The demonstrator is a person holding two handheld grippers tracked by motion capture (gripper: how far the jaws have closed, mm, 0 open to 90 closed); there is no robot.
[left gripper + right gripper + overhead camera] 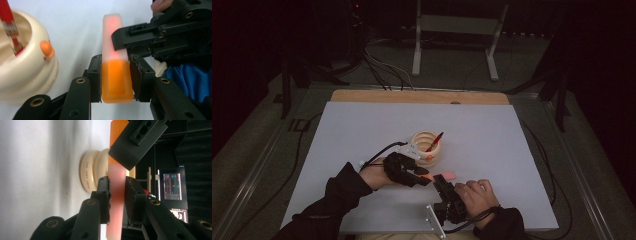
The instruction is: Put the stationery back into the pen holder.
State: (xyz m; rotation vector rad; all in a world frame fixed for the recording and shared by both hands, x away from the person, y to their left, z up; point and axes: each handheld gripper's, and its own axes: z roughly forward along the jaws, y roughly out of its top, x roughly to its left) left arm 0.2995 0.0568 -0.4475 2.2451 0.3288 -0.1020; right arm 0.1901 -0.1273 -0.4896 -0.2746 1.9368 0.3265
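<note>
Both grippers grasp one flat orange bar with a translucent pink cap (115,62), held just above the white surface (492,135). The left gripper (115,80) has its jaws clenched on the orange body; the right gripper (117,197) has its jaws clamped on the pink end. Just beside stands a cream ribbed round holder (426,145) with a red pen (435,141) in it.

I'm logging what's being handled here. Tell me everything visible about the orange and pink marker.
The marker is a flat-sided plastic stick with an opaque orange body and a translucent pink cap. It lies level beside the cream ringed pen holder. The left gripper clamps the orange end; the right gripper clamps the pink cap.
</note>
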